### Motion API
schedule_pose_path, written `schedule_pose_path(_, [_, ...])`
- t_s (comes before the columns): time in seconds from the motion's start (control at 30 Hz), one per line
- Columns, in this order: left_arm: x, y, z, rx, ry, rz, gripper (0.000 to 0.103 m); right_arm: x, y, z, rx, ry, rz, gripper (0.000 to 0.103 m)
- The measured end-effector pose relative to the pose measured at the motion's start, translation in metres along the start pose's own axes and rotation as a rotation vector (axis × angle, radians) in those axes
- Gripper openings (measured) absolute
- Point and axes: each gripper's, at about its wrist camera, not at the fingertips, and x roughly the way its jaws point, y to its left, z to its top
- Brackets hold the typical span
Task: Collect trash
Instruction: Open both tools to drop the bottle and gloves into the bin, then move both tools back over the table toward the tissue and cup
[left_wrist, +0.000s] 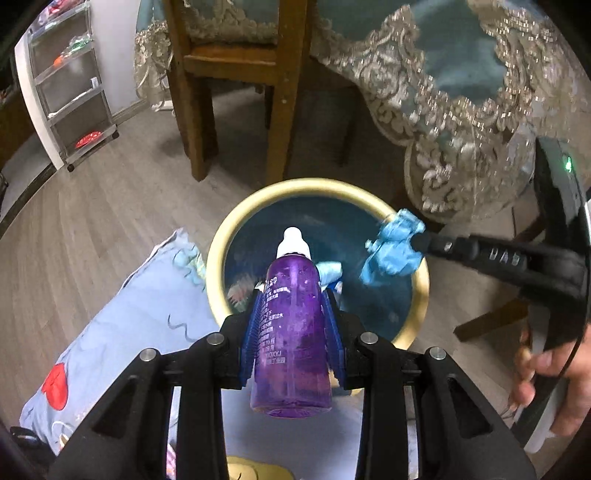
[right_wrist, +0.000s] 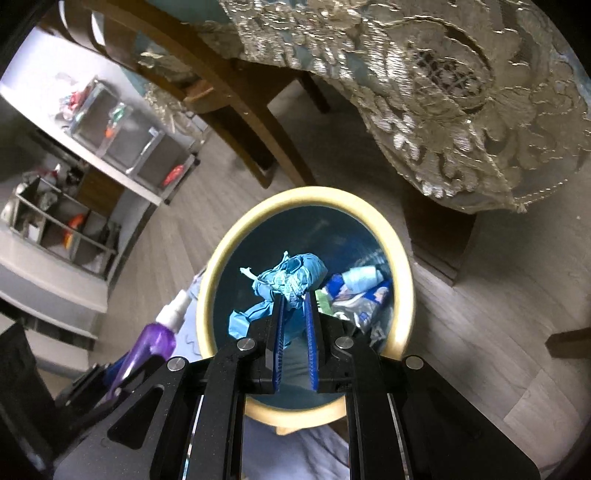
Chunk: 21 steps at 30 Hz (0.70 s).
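- Overhead, a teal tablecloth (left_wrist: 461, 48) edged with stiff beige lace is draped; its embroidered border is seen far closer in the right wrist view.
- Wooden chair (left_wrist: 236, 74), brown, square-legged, is set on pale wood-grain plank flooring (left_wrist: 110, 206).
- Drawer unit (left_wrist: 70, 85), white frame with translucent fronts on castors, is recorded at the wall.
- Light-blue printed fabric (left_wrist: 129, 332), soft and creased, is spread beside the bin; it is shown fully only in the left wrist view.
- Waste bin (left_wrist: 221, 251), round, with a cream-yellow rim and a dark teal interior, is placed on the floor. Crumpled packaging (right_wrist: 362, 291) at its bottom is shown plainly only in the right wrist view.
- Left gripper (left_wrist: 291, 314), black with ribbed blue pads, is closed around a purple bottle (left_wrist: 291, 332): translucent plastic, cylindrical, white nozzle pointing over the bin's rim.
- Right gripper (right_wrist: 295, 299) is narrowed onto a crumpled blue wad (right_wrist: 291, 277), thin and wrinkled, held at the fingertips directly above the bin opening.
- A bare hand (left_wrist: 554, 384) on the right gripper's handle is recorded only in the left wrist view.
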Motion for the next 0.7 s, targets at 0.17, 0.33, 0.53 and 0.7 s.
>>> schedule_pose_path(0.17, [-0.002,0.002,-0.002,-0.018,-0.020,0.021,0.047,0.000,0.008,0.000,-0.026,0.002,0.006,0.031])
schedule_pose_path(0.33, [-0.018,0.019,-0.012,-0.068,-0.039,0.054,0.063,0.000,0.013,0.001,-0.038,0.003,0.005,0.054])
schedule_pose_path(0.53, [-0.060,0.042,-0.031,-0.137,-0.083,0.107,0.083,-0.010,0.031,0.004,-0.083,-0.019,0.029,0.073])
schedule_pose_path(0.7, [-0.110,0.061,-0.056,-0.173,-0.122,0.166,0.094,-0.033,0.063,-0.001,-0.198,-0.072,0.073,0.091])
